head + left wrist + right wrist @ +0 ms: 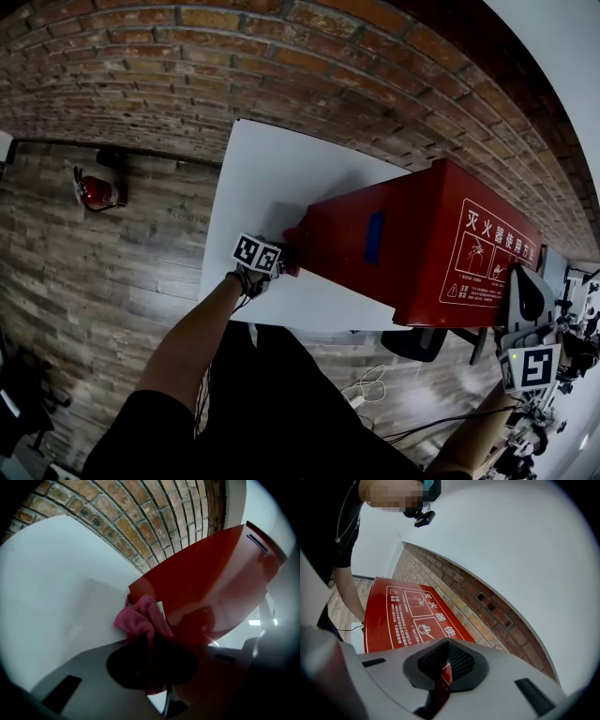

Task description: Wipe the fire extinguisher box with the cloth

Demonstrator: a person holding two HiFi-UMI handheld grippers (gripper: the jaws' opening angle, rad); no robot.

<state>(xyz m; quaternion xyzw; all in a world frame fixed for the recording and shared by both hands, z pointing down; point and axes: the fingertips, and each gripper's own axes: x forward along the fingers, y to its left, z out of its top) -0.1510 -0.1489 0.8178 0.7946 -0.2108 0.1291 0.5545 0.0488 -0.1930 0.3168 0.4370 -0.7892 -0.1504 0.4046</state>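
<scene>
Left gripper: grey moulded jaws pinched on a crumpled pink woven cloth. The cloth's soft folds bunched forward out of the pads. A small white tag showed on the side towards the box.

The cloth lay against the near lower corner of the glossy red fire extinguisher box, a flat-sided, sharp-edged case with a smooth face that threw back reflections. The box rested on a matte white board.

Right gripper: pale plastic jaws with dark ribbed pads, pressed together at the box's far end. A thin red edge of the box was caught between them.

Behind the box stood a rough brick wall, reddish-brown with pale mortar lines.

Only the head view showed:
- the box whole;
- a short blue strip on its top face;
- the checkered marker cube on the left gripper, at the box's left end;
- a small red fire extinguisher on the wood-plank floor, well left of the box.

Only the right gripper view showed the box's front square-on, with its white lettering and pictograms, and the person's bare forearm reaching down beyond the box. Only the left gripper view showed the cloth's weave and the grip on it.
</scene>
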